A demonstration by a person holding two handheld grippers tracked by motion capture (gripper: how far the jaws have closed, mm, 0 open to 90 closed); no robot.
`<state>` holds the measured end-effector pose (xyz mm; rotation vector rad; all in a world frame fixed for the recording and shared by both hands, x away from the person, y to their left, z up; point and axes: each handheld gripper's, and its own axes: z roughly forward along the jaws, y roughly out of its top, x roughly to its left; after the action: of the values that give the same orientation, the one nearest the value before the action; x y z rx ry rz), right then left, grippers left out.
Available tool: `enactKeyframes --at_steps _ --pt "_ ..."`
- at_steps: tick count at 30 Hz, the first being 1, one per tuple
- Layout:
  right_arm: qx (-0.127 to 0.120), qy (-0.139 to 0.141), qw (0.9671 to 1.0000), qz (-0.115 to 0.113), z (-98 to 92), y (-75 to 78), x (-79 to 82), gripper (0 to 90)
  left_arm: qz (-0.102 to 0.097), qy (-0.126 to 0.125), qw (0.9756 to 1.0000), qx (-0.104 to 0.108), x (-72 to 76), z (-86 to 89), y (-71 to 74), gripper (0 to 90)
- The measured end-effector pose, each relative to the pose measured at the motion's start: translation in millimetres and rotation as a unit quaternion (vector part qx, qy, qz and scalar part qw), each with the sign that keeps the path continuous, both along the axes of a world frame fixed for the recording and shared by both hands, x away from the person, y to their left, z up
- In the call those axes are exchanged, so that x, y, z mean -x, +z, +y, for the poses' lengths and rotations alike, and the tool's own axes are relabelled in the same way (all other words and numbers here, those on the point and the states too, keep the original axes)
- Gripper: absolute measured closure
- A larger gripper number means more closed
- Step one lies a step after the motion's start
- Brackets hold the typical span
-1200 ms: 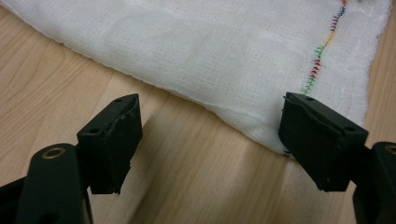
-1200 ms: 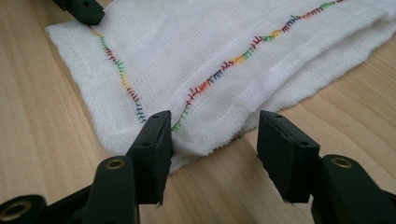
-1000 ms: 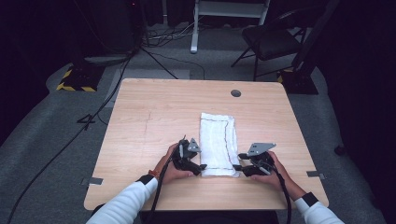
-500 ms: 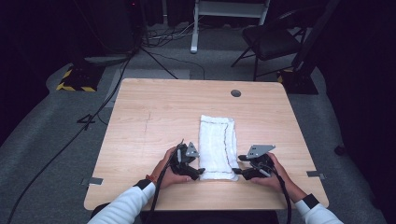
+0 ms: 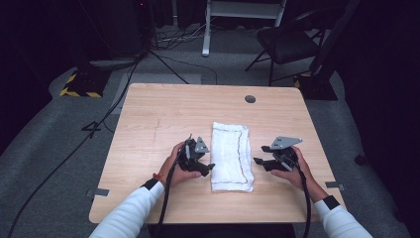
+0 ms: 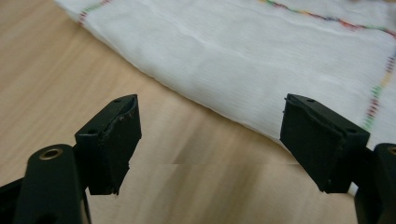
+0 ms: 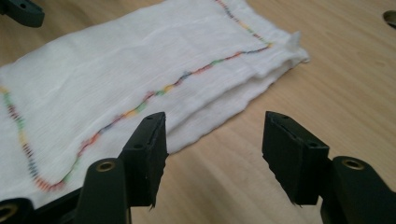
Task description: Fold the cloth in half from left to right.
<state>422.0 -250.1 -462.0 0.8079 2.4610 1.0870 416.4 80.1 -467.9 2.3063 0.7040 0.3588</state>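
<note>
A white folded cloth [image 5: 231,153] with a coloured stitched border lies lengthwise on the wooden table [image 5: 163,114]. My left gripper [image 5: 208,168] is at the left edge of the cloth's near end. Its jaws are open and nothing is between them. In the left gripper view the gripper [image 6: 210,135] hangs over bare wood just short of the cloth [image 6: 243,51]. My right gripper [image 5: 260,159] hovers off the cloth's right edge. Its jaws have just been closing a little, but they stand open and empty. In the right gripper view the gripper [image 7: 212,149] points at the cloth's edge [image 7: 130,79].
A round cable hole [image 5: 250,98] sits in the table near its far edge. The left gripper's jaw tip [image 7: 21,11] shows at the top left of the right gripper view. Beyond the table are a folding chair [image 5: 287,44], floor cables [image 5: 114,104] and a white stand [image 5: 205,29].
Both grippers have risen slightly by the cloth's near end. The right one has drawn a little to the right, away from the cloth. The cloth lies as before.
</note>
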Motion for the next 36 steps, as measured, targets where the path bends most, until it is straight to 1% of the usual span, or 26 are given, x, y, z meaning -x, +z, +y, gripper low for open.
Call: enactKeyframes --at_steps 1,2,3,4,5,6,8,11,12,13,14,15,17,18,20,21,22,23,24,25,26,27,31,34,35,36 --pt "0.000 -0.005 1.0000 -0.002 0.3 0.9 -3.4 41.0 0.000 0.001 1.0000 -0.001 -5.7 0.1 1.2 20.9" --pt "0.001 -0.008 1.0000 -0.002 1.3 1.8 -8.0 41.0 0.000 0.001 1.0000 -0.001 -5.7 0.1 1.2 20.9" --pt "0.005 -0.014 0.9999 -0.003 2.8 2.4 -13.9 41.1 -0.008 0.007 0.9999 0.006 -11.9 0.3 2.1 21.3" --pt "0.006 -0.020 0.9998 -0.005 3.8 2.6 -17.4 41.4 -0.004 0.015 0.9998 0.008 -21.6 0.0 3.8 21.3" --pt "0.007 -0.025 0.9997 -0.005 5.1 2.7 -22.0 41.3 -0.004 0.015 0.9998 0.008 -21.6 0.0 3.8 21.3" --pt "0.005 -0.027 0.9996 -0.004 6.4 2.8 -26.7 41.5 -0.010 0.022 0.9997 0.004 -26.8 -0.6 4.3 21.5" --pt "0.005 -0.039 0.9992 -0.006 9.4 2.5 -35.8 42.3 -0.010 0.032 0.9994 0.009 -37.3 -1.7 4.5 21.8" --pt "-0.004 -0.046 0.9989 0.002 12.9 2.2 -50.3 42.8 -0.012 0.045 0.9989 0.001 -57.4 -6.3 1.3 22.0" --pt "-0.006 -0.050 0.9987 0.005 14.3 1.9 -55.0 42.9 -0.012 0.050 0.9987 0.000 -62.3 -7.7 -0.2 22.1" --pt "-0.006 -0.050 0.9987 0.005 14.3 1.9 -55.0 42.9 -0.012 0.050 0.9987 0.000 -62.3 -7.7 -0.2 22.5" --pt "-0.006 -0.054 0.9985 0.007 18.1 1.3 -63.3 43.4 -0.007 0.055 0.9985 0.000 -67.5 -8.7 -1.7 22.7" --pt "-0.006 -0.054 0.9985 0.007 18.1 1.3 -63.3 43.4 -0.005 0.059 0.9982 -0.001 -72.5 -10.4 -3.2 22.7" --pt "-0.013 -0.061 0.9980 0.015 24.0 -0.4 -75.2 44.4 -0.007 0.069 0.9975 -0.007 -81.2 -13.4 -5.5 24.7" --pt "-0.011 -0.062 0.9979 0.018 26.7 -1.1 -78.7 44.4 -0.006 0.073 0.9973 -0.008 -85.3 -14.2 -6.1 25.1" --pt "-0.002 -0.062 0.9979 0.019 33.2 -3.5 -85.7 44.5 0.000 0.094 0.9955 -0.003 -98.6 -15.2 -7.3 25.8" --pt "-0.002 -0.062 0.9979 0.019 33.2 -3.5 -85.7 44.5 0.000 0.094 0.9955 -0.003 -98.6 -15.2 -7.3 25.9" --pt "0.020 -0.066 0.9976 0.012 40.5 -7.1 -92.8 44.8 -0.001 0.101 0.9949 0.000 -102.1 -16.0 -7.8 25.9" --pt "0.021 -0.067 0.9974 0.014 42.2 -8.4 -95.2 44.8 -0.009 0.109 0.9940 -0.003 -107.7 -17.9 -7.8 25.7" --pt "0.021 -0.067 0.9974 0.014 42.2 -8.4 -95.2 44.8 -0.009 0.109 0.9940 -0.003 -107.7 -17.9 -7.8 25.6" --pt "0.018 -0.068 0.9974 0.013 46.2 -10.8 -100.7 45.1 -0.006 0.107 0.9942 -0.001 -110.8 -18.6 -7.9 25.7" --pt "0.018 -0.068 0.9974 0.013 46.2 -10.8 -100.7 45.1 -0.002 0.110 0.9940 0.001 -113.1 -20.2 -8.6 25.7" --pt "0.015 -0.070 0.9973 0.019 49.2 -13.1 -104.7 45.2 -0.002 0.107 0.9943 -0.002 -116.7 -23.5 -10.0 25.3" --pt "0.025 -0.075 0.9966 0.022 53.5 -17.4 -110.7 45.1 0.004 0.100 0.9949 -0.008 -121.1 -28.6 -13.7 25.0" --pt "0.020 -0.083 0.9958 0.032 53.9 -20.0 -116.4 44.5 0.010 0.103 0.9945 -0.018 -125.5 -32.8 -17.6 22.8" --pt "0.013 -0.089 0.9949 0.046 52.1 -22.3 -120.0 43.6 0.010 0.106 0.9942 -0.017 -126.1 -33.5 -18.6 21.0" --pt "0.011 -0.091 0.9947 0.047 50.6 -23.9 -121.5 43.7 0.012 0.107 0.9941 -0.016 -127.3 -33.4 -19.5 20.6"
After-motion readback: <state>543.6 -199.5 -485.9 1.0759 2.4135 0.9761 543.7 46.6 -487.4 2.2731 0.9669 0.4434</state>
